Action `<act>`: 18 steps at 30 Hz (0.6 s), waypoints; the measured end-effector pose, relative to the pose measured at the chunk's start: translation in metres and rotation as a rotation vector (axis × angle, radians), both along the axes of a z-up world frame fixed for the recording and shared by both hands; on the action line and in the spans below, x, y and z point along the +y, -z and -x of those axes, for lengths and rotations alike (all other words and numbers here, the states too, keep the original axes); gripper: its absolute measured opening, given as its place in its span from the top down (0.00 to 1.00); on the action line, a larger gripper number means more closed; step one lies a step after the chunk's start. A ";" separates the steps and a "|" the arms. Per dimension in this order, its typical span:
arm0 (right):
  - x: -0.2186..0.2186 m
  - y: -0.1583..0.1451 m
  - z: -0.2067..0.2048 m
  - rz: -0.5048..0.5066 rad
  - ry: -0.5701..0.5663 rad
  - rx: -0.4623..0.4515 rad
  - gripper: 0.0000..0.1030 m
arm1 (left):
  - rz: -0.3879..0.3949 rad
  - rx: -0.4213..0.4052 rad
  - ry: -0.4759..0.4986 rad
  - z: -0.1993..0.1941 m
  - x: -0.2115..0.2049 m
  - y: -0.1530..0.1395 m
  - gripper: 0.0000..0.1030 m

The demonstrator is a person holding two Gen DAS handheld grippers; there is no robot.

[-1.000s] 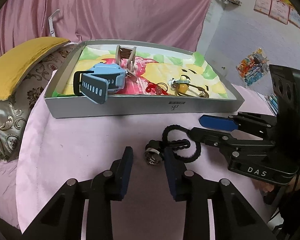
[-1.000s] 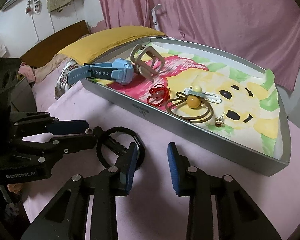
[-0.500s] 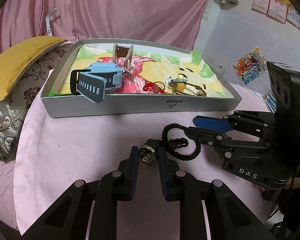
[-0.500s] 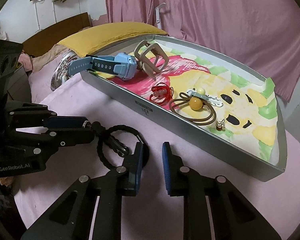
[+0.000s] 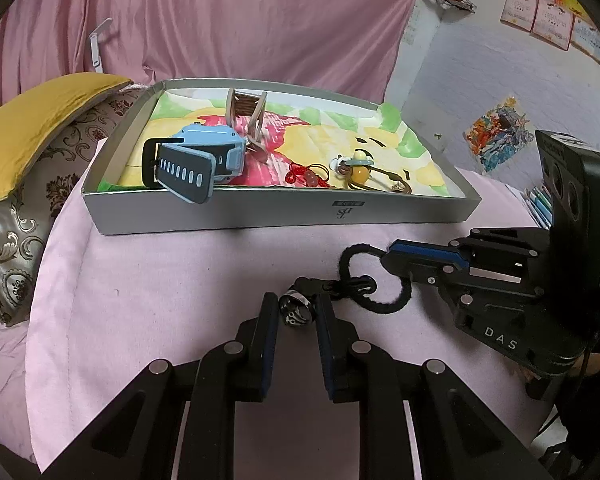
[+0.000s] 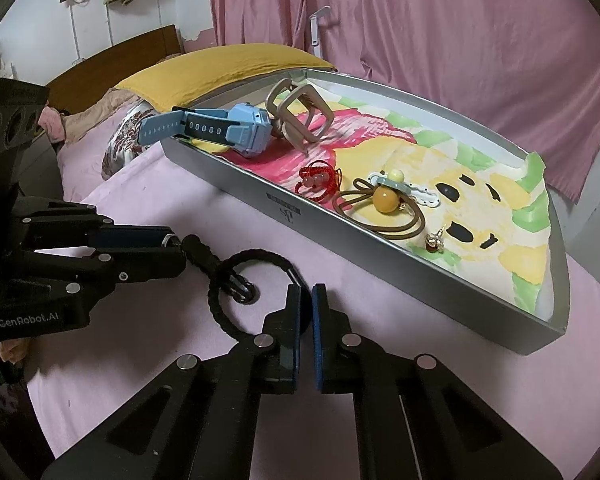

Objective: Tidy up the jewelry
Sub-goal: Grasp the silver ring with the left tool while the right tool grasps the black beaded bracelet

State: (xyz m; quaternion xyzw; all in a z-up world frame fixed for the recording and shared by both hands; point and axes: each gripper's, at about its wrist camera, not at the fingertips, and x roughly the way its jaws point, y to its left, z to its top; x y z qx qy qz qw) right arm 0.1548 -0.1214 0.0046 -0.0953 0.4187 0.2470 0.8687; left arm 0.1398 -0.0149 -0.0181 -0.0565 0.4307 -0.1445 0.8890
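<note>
A black cord bracelet (image 5: 384, 304) with a silver ring (image 5: 296, 314) at one end lies on the pink cloth in front of the grey tray (image 5: 284, 212). My left gripper (image 5: 296, 308) is shut on the ring, one pad pressed to each side. From the right, my right gripper (image 5: 388, 254) is shut on the far side of the cord loop. In the right wrist view the cord loop (image 6: 236, 260) runs into my right gripper (image 6: 306, 296), whose jaws stand almost together. There my left gripper (image 6: 176, 248) holds the other end.
The tray holds a blue watch (image 5: 204, 160), a beige hair claw (image 5: 248, 116), a red knotted cord (image 5: 306, 174), a brown hair tie with a yellow bead (image 5: 360, 174) and a small earring (image 6: 434, 240). A yellow pillow (image 5: 32, 120) lies to the left. A pink curtain (image 5: 240, 16) hangs behind.
Both grippers have closed. The left pads came together onto the silver ring, and the right pads closed on the black cord loop. Neither hand has shifted.
</note>
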 end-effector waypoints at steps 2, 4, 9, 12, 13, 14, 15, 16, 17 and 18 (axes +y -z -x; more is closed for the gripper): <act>-0.002 0.000 0.002 -0.002 0.002 0.001 0.96 | 0.000 0.000 0.000 0.000 0.000 0.000 0.83; -0.005 0.000 0.004 -0.007 0.005 0.004 0.96 | 0.003 0.000 0.000 0.001 0.000 0.000 0.83; -0.014 0.001 0.009 -0.026 0.025 0.013 0.96 | 0.015 -0.006 0.006 0.004 0.003 0.000 0.83; -0.019 0.001 0.010 -0.040 0.037 0.015 0.96 | 0.020 -0.009 0.009 0.005 0.004 0.000 0.83; -0.019 0.000 0.011 -0.043 0.042 0.011 0.96 | 0.023 -0.011 0.011 0.005 0.005 0.000 0.83; -0.020 -0.001 0.012 -0.047 0.046 0.006 0.96 | 0.024 -0.014 0.012 0.006 0.005 0.000 0.83; -0.021 -0.001 0.013 -0.050 0.048 0.004 0.96 | 0.027 -0.020 0.013 0.007 0.005 -0.001 0.83; -0.021 -0.001 0.013 -0.053 0.050 0.003 0.96 | 0.030 -0.028 0.015 0.008 0.005 -0.002 0.83; -0.022 -0.002 0.014 -0.056 0.052 -0.002 0.96 | 0.032 -0.033 0.015 0.009 0.005 -0.002 0.83; -0.022 -0.003 0.015 -0.057 0.054 -0.005 0.96 | 0.036 -0.041 0.016 0.010 0.006 -0.004 0.83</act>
